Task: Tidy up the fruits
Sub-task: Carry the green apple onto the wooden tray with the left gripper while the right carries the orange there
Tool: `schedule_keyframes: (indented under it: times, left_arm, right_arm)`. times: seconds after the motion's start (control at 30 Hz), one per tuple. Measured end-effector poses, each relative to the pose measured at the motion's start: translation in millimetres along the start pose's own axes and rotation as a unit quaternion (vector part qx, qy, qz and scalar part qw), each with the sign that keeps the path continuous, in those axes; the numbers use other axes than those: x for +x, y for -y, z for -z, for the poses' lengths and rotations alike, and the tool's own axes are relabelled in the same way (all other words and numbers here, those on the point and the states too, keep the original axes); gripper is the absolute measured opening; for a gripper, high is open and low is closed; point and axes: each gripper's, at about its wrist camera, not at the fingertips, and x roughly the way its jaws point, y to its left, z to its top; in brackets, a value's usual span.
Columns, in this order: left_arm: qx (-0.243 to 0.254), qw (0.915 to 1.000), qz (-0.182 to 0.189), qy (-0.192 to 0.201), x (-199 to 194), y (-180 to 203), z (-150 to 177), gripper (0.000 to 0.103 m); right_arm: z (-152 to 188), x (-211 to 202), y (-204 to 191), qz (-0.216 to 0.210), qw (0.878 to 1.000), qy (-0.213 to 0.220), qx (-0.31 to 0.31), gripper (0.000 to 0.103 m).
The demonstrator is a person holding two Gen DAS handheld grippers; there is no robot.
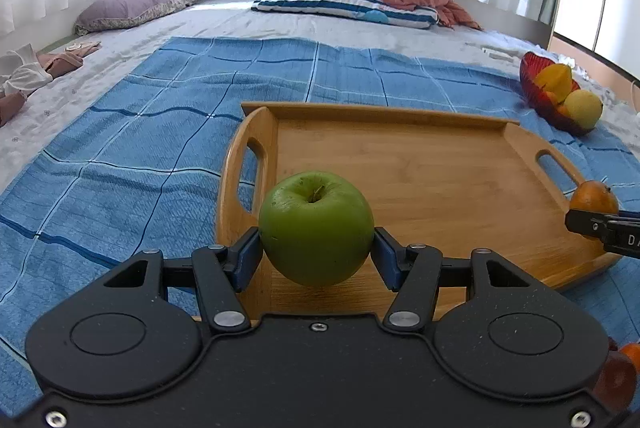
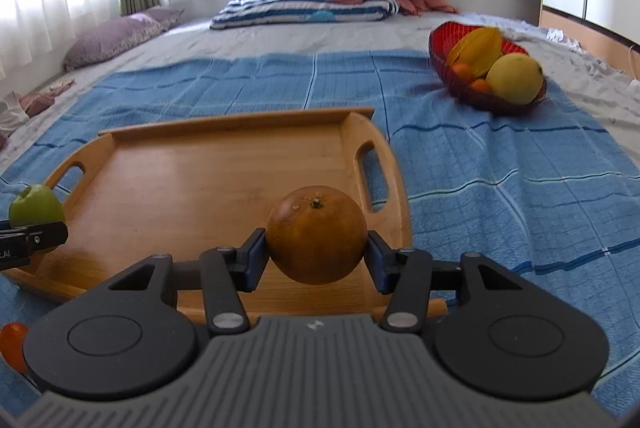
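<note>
Green apple clamped in left gripper; right gripper clamps brownish orange.

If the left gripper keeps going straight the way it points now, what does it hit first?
Most likely the wooden tray: the left gripper, shut on the green apple, points down over its bare floor. Nothing else lies ahead; how high it is remains unclear.

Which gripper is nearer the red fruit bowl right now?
Right. The right gripper, holding a brownish orange, is over the wooden tray's bowl-side end. The left gripper, holding a green apple, is at the far end from the red fruit bowl.
</note>
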Motion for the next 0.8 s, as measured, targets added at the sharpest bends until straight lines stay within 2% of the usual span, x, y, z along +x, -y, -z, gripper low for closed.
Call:
schedule_keyframes:
  times: [0.33,0.8]
  left_arm:
    - [0.015,0.9999,-0.005,-0.005,11,6,5,0.057]
    - [0.021,0.9998,-0.007,-0.003,12,8,5,0.057]
  right_arm:
    - [3,18,-2,0.0,0.999,-0.033,-0.003,0.055]
    - [6,17,-7,0.004,0.999,-0.028,-0.024,0.055]
